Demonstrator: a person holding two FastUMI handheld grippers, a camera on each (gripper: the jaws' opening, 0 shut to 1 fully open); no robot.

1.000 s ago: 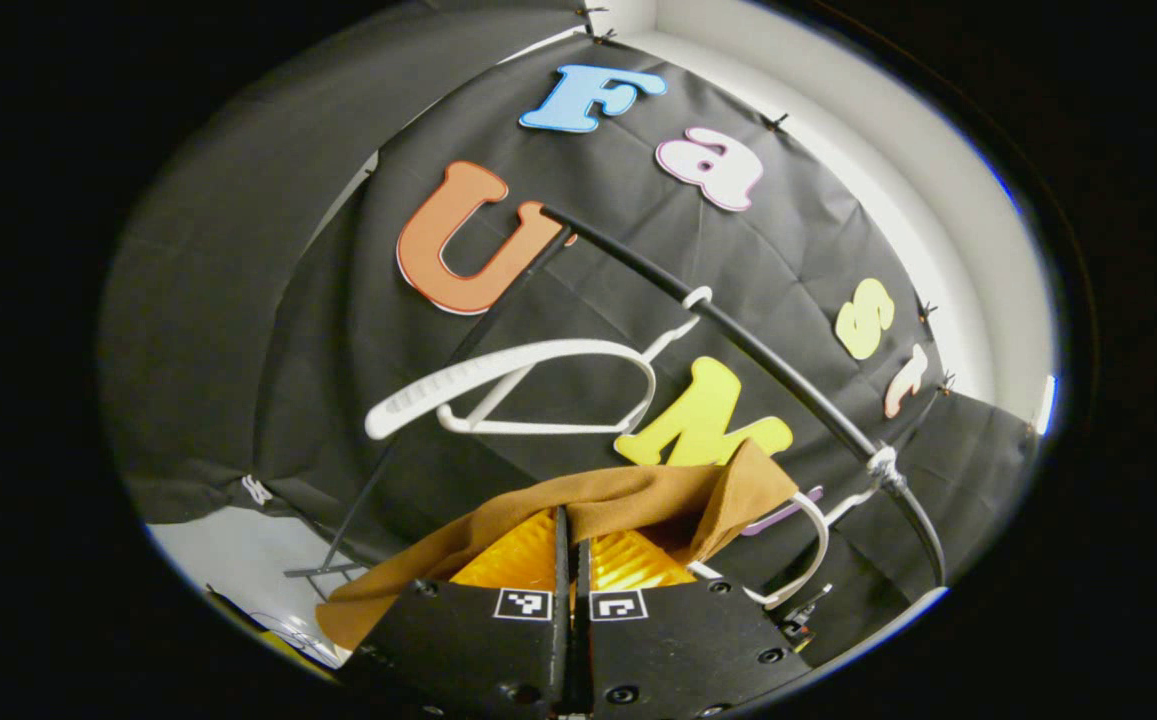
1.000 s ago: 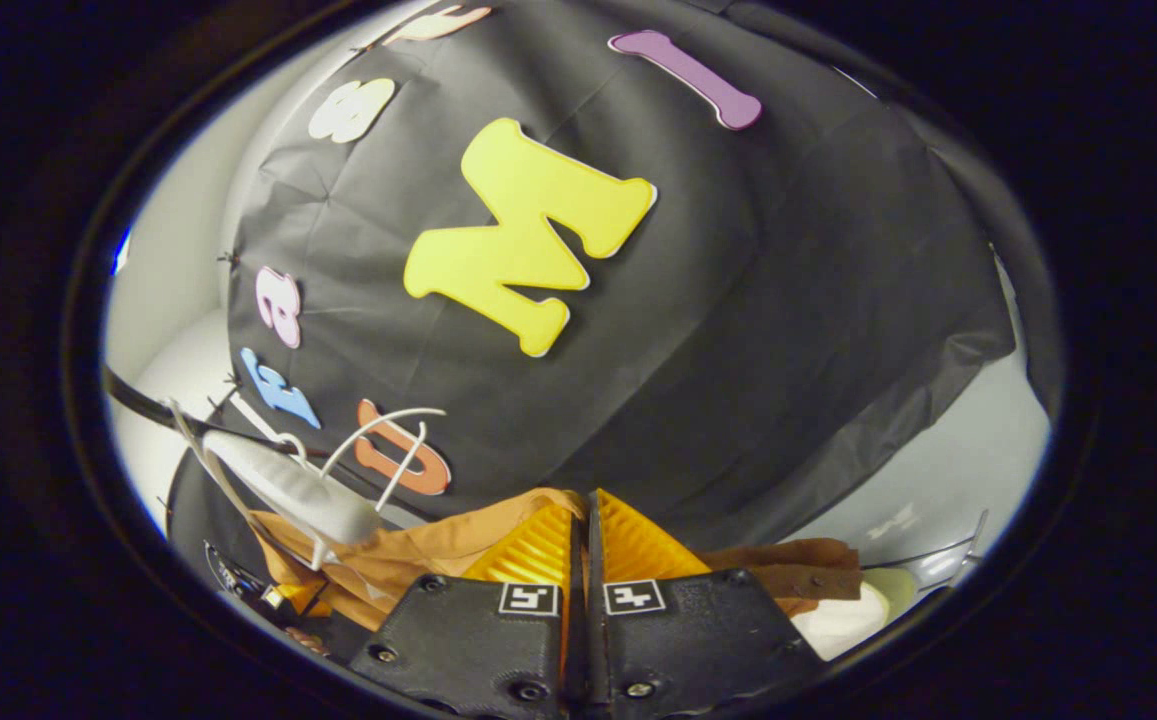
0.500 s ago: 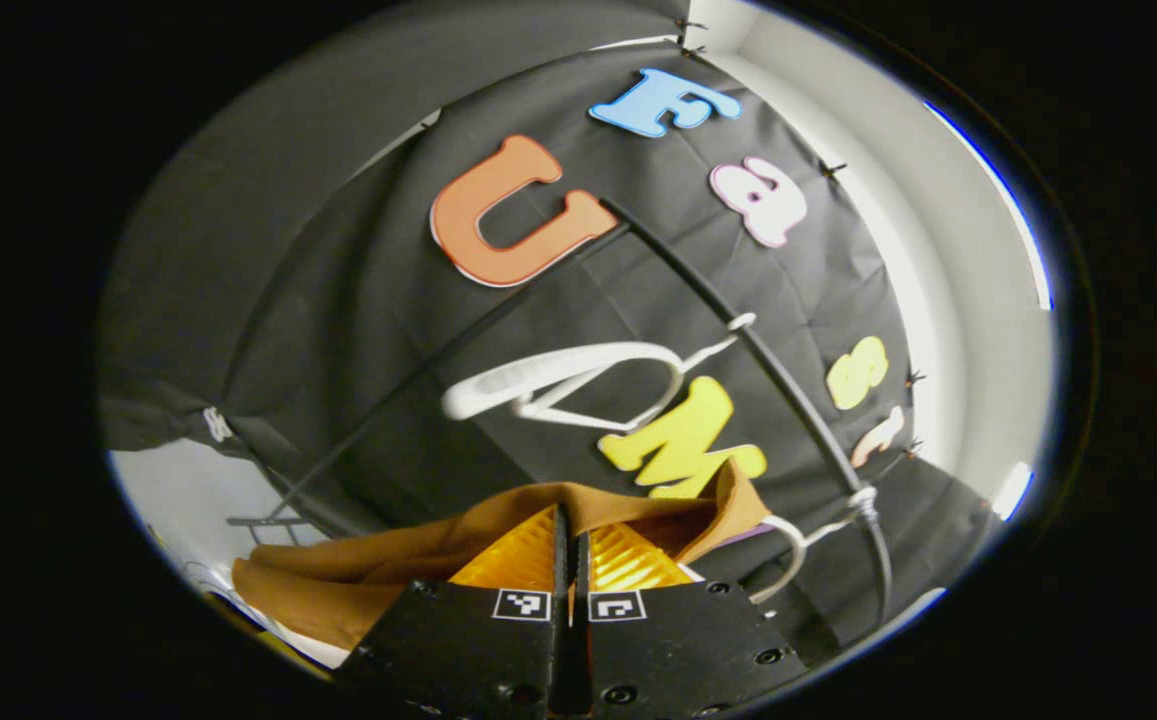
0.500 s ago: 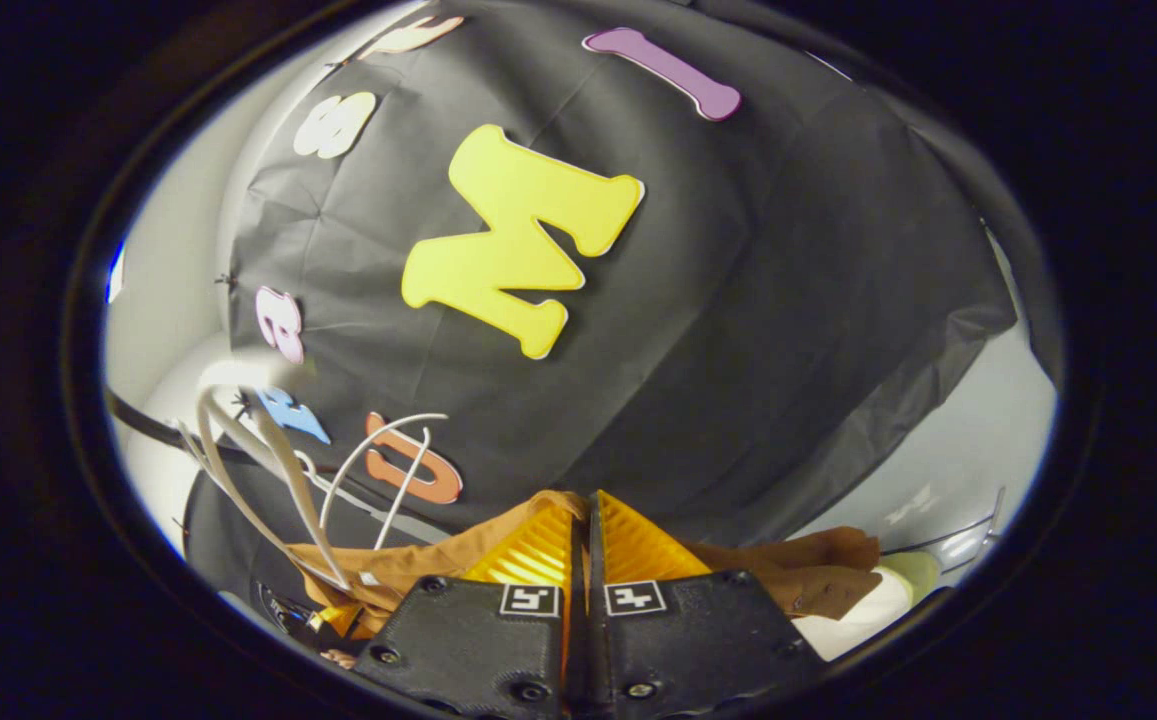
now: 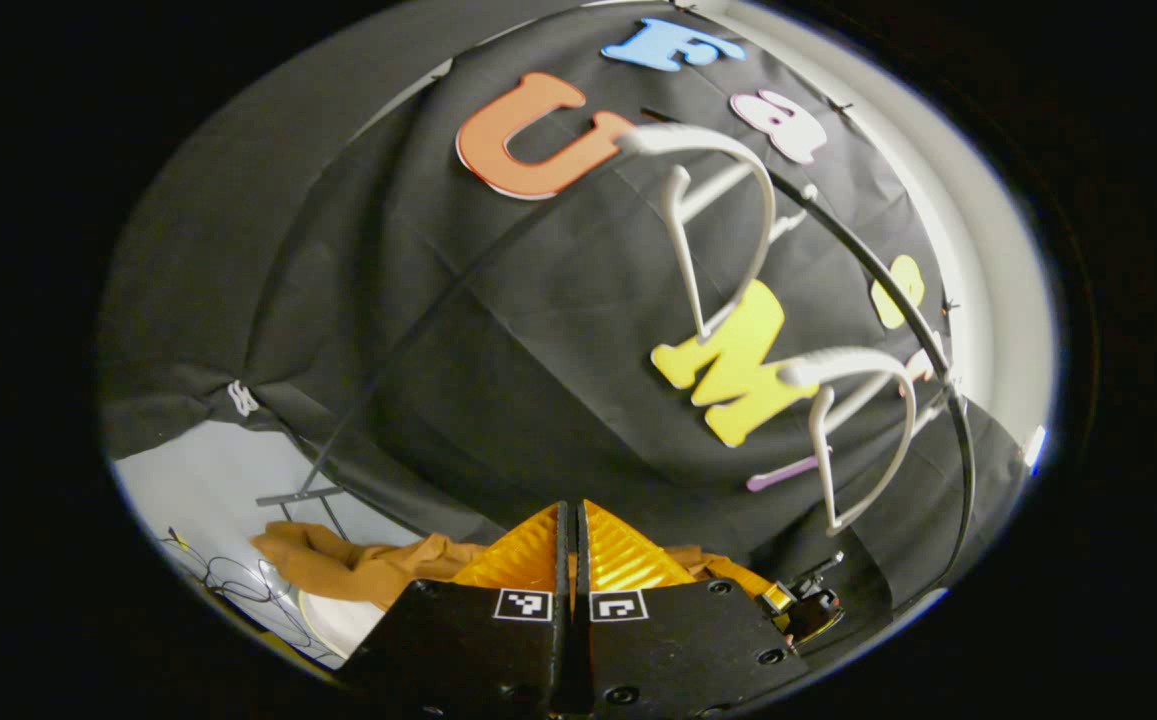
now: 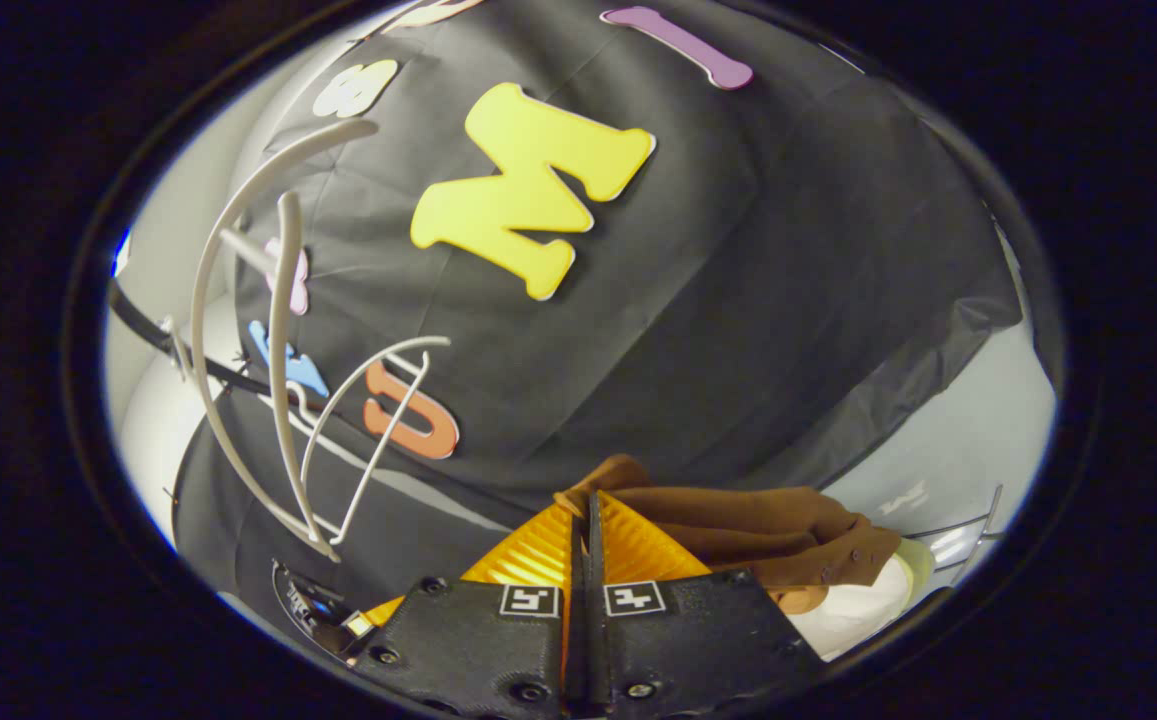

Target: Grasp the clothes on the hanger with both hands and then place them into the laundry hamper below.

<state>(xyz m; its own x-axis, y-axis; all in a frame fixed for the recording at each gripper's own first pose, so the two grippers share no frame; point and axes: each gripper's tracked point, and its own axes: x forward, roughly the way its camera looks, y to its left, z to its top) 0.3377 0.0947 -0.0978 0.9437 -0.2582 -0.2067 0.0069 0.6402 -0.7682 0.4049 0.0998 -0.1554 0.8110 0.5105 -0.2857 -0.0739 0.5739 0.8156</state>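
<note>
A brown garment [image 5: 338,568] hangs off the hangers and stretches between my two grippers. In the left gripper view, my left gripper [image 5: 570,515] is shut with the cloth running out on both sides of its fingers. My right gripper [image 6: 584,505] is shut the same way in the right gripper view, and the brown garment [image 6: 768,525] bunches to its right. Below that bunch sits the white laundry hamper [image 6: 863,610]. Its pale rim [image 5: 323,625] also shows under the cloth's left end. Two bare white hangers [image 5: 728,190] [image 5: 863,430] hang on the black rail [image 5: 903,300].
The same hangers [image 6: 238,340] [image 6: 378,420] stand at the left of the right gripper view, near the rail [image 6: 153,335]. The other gripper [image 5: 803,605] shows at the lower right of the left gripper view. Thin wires [image 5: 223,580] lie on the pale floor.
The garment has come off the hanger and dropped lower with both grippers. The freed hangers have swung up and now hang bare above.
</note>
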